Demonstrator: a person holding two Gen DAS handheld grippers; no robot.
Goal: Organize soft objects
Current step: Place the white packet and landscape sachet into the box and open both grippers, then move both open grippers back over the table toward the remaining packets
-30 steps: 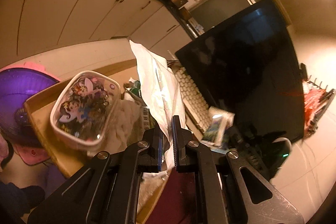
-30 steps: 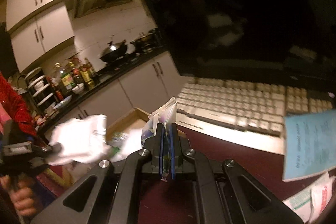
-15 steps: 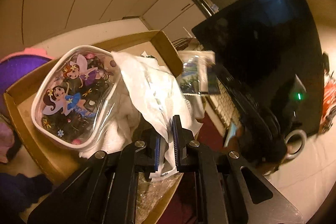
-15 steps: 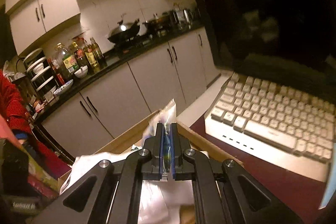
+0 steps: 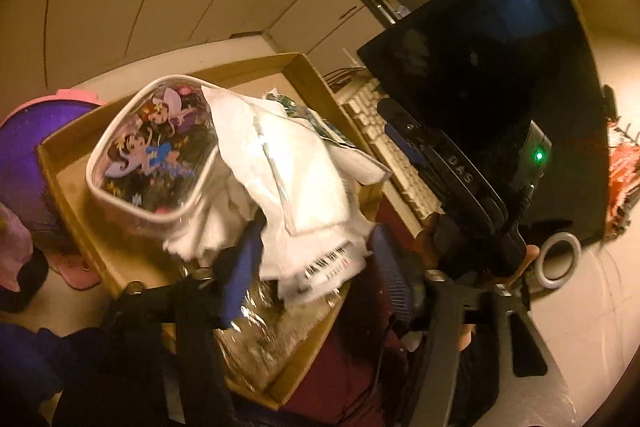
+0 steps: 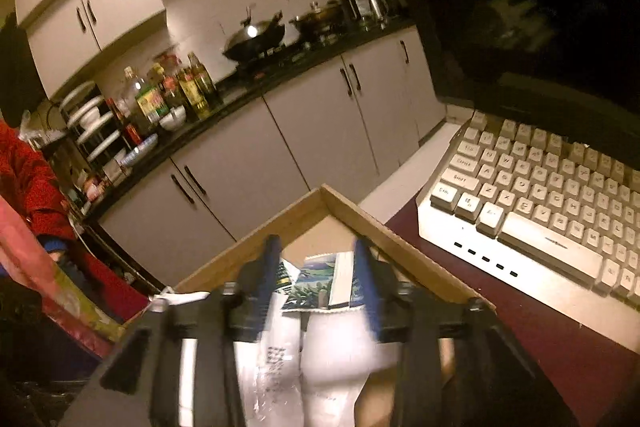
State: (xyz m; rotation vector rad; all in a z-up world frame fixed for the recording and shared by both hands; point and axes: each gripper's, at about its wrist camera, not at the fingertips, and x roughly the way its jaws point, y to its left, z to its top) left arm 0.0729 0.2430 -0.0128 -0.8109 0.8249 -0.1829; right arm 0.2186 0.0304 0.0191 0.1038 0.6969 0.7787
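A cardboard box (image 5: 304, 75) holds a clear pouch with cartoon fairies (image 5: 152, 155) and a white plastic bag (image 5: 296, 171) that lies draped over it. My left gripper (image 5: 316, 269) stands over the box's near side. Its jaws are opening, and the bag's barcode end lies loose between the blue pads (image 5: 240, 267). In the right wrist view, my right gripper (image 6: 316, 269) hovers over the same box (image 6: 360, 211). Its jaws are opening too, with a small printed sachet (image 6: 320, 283) lying free between them on the white bag (image 6: 340, 347). The right gripper's black body (image 5: 452, 167) shows beside the box.
A white keyboard (image 6: 540, 195) and a dark monitor (image 5: 480, 67) sit right of the box on a maroon table. A roll of tape (image 5: 558, 259) lies near the monitor's foot. A purple and pink object (image 5: 24, 131) is left of the box. Kitchen cabinets stand behind.
Both grippers went from shut to open. The left one let go of the white bag and the right one let go of the sachet. The right gripper moved over the box.
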